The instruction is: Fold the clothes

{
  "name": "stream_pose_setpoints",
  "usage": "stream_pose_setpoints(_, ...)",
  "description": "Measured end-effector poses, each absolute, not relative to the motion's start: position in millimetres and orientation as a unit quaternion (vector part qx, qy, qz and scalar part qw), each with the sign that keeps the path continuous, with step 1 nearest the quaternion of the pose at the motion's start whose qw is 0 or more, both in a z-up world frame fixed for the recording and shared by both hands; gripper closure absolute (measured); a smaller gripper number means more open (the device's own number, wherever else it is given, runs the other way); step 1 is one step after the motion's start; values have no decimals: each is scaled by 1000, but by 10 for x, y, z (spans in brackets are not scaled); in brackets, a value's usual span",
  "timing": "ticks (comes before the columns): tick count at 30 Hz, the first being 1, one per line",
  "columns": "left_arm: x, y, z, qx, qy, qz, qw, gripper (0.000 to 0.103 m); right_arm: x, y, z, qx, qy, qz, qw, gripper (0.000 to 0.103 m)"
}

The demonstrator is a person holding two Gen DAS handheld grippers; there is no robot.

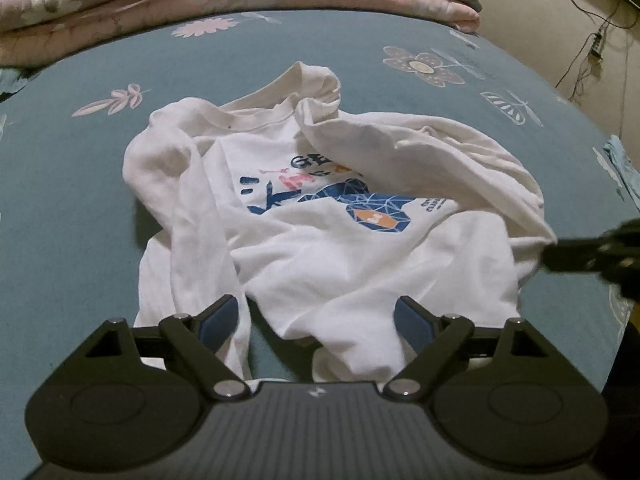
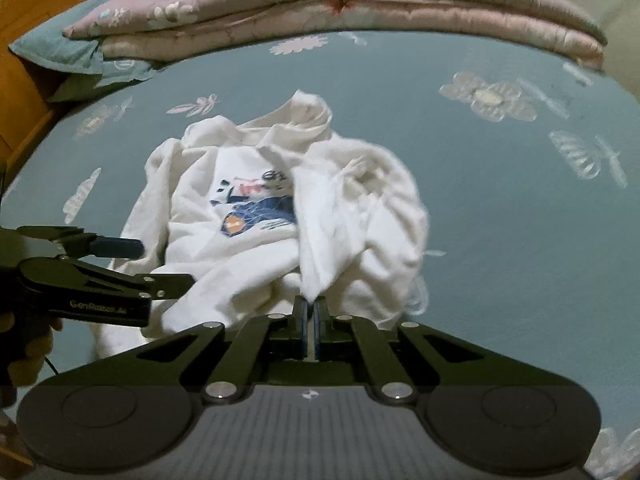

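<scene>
The right gripper (image 2: pixel 310 308) has its pads pressed together on a fold of the shirt's (image 2: pixel 256 236) near edge, cloth rising from the pinch. The left gripper (image 1: pixel 316 320) hangs spread over the hem on its own side, nothing between its pads. The shirt lies just ahead of both, collar at the far end, so its long axis runs away from the fingers. It sits crumpled on the bed (image 1: pixel 80 200), white, blue print up.

The left hand-held gripper (image 1: pixel 316 320) points downward with jaws spread wide, while the right hand-held gripper (image 2: pixel 311 312) is clamped together.
</scene>
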State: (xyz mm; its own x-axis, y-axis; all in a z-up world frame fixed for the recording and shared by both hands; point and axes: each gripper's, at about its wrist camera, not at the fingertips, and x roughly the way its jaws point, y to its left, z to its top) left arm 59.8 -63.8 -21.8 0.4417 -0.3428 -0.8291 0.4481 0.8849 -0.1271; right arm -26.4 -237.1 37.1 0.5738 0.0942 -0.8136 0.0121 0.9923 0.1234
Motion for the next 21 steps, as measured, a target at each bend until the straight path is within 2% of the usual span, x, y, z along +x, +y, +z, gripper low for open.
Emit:
stream_pose_setpoints(5,596,-620,-256,51,475,-229,848,17,-295,-2523,569,29,454,7,891,102)
stream_pose_setpoints(7,589,-609,-256,46,475,-228,848,17,-287,-2542,549,44,458,21,888,99)
stream_pose_setpoints(10,566,-586,-239,44,476,-225,849,17,-270,-2464,410,71,472,56,877,83)
stream_pose_setpoints(12,546,-565,-224,44,477,-222,849,17,-223,-2389,270,90,477,58,873,66)
stream_pose_setpoints(14,518,-534,-210,47,476,-221,850,17,-125,-2372,104,115,480,39,869,59)
stream_pose_setpoints(17,476,-495,-213,46,477,-220,850,17,-37,-2448,-47,175,479,35,860,62)
stream_pose_setpoints(18,463,-486,-220,45,479,-219,849,17,-22,-2468,-79,192,478,37,857,70)
stream_pose_setpoints(19,455,-481,-227,44,480,-219,848,17,-10,-2487,-108,208,476,40,854,100)
stream_pose_setpoints(21,448,-480,-238,41,481,-220,847,17,-41,-2498,-83,212,470,44,856,99)
